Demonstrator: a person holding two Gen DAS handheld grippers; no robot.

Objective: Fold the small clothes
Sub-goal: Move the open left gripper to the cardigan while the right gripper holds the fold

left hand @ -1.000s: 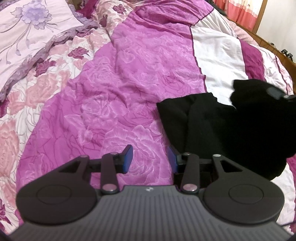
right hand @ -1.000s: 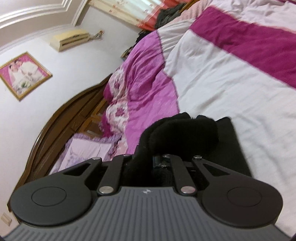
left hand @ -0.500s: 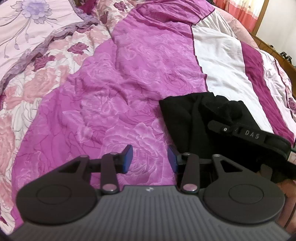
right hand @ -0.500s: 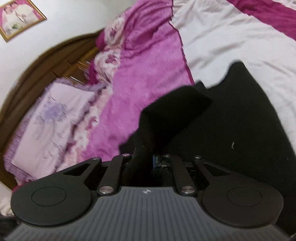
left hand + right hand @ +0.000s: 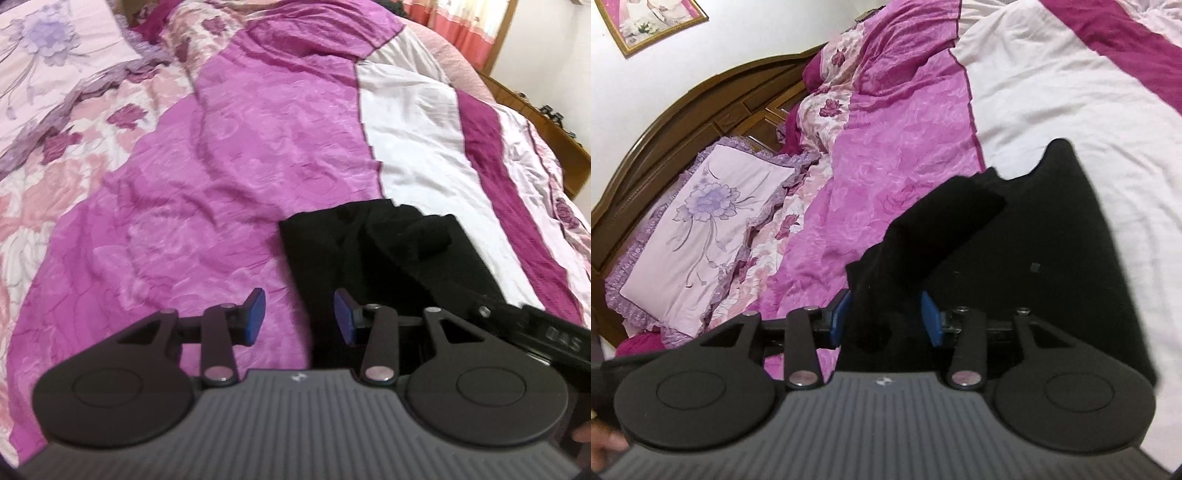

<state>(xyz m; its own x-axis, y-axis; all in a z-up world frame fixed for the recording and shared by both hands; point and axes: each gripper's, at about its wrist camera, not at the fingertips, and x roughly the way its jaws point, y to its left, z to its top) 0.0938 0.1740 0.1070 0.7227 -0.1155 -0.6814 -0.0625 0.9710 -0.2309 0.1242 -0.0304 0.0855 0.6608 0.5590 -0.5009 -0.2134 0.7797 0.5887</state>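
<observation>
A small black garment [image 5: 391, 251] lies on the pink bedspread, partly folded with a raised fold on top. My left gripper [image 5: 298, 316] is open and empty, low over the garment's near left edge. My right gripper [image 5: 884, 317] is open, its blue pads on either side of a raised flap of the same black garment [image 5: 1052, 251], which spreads flat to the right. The right gripper's body shows at the right edge of the left wrist view [image 5: 546, 336].
The bed is covered by a quilt with magenta [image 5: 221, 155], white [image 5: 413, 122] and floral bands. A lilac floral pillow [image 5: 701, 221] lies by the wooden headboard [image 5: 683, 107]. A framed picture [image 5: 646, 18] hangs on the wall.
My right gripper has opened and let go of the black flap after bringing it down onto the garment. My left gripper has moved slightly right over the garment's edge.
</observation>
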